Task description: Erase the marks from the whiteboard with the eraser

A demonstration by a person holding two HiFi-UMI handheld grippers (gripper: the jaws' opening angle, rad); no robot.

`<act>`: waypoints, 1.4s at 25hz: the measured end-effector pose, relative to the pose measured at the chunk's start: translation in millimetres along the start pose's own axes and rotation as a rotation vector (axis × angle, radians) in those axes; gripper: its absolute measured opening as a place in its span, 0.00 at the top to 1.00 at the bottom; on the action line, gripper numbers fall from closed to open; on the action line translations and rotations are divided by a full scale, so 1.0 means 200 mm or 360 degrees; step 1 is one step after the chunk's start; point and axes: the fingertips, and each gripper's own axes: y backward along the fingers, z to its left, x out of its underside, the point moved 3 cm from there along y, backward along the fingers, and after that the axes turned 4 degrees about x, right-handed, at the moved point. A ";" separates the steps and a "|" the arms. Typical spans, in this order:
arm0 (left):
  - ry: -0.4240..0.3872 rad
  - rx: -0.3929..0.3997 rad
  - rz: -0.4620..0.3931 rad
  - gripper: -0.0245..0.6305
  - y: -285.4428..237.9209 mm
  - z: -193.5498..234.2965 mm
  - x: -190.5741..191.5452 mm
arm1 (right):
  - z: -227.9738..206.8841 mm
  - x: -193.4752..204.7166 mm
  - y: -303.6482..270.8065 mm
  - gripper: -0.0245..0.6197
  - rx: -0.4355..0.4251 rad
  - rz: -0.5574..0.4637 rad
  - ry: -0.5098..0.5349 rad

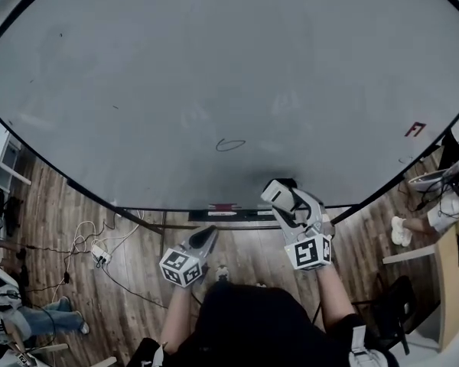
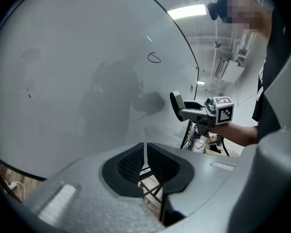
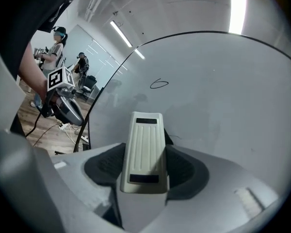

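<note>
Nearly done: whiteboard bears oval mark, red mark at right edge; right gripper pinches eraser, left gripper pressed together, empty.

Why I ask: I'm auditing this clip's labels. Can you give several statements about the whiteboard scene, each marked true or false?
1. The right gripper grips the eraser. True.
2. The left gripper grips a marker. False: its jaws are together with nothing between them.
3. The whiteboard is free of marks. False: an oval mark and a red mark are on it.
4. The eraser is clear of the oval mark. True.
</note>
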 end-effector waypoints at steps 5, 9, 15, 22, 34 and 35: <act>-0.0007 0.0039 0.0001 0.92 -0.02 0.11 -0.05 | -0.05 -0.10 -0.09 0.56 0.0090 -0.0031 0.0016; -0.0008 0.0058 0.0021 0.92 0.00 0.19 -0.06 | -0.10 -0.19 -0.13 0.56 0.0184 -0.0055 0.0040; 0.0001 0.0077 0.0030 0.92 0.01 0.28 -0.08 | -0.17 -0.36 -0.17 0.56 0.0348 -0.0130 0.0165; 0.0001 0.0104 0.0041 0.92 0.02 0.35 -0.09 | -0.21 -0.50 -0.20 0.56 0.0430 -0.0176 0.0197; 0.0004 0.0161 0.0065 0.92 0.04 0.46 -0.08 | -0.22 -0.57 -0.28 0.57 0.0539 -0.0128 0.0192; 0.0006 0.0167 0.0068 0.92 0.04 0.47 -0.08 | -0.22 -0.58 -0.28 0.57 0.0546 -0.0126 0.0189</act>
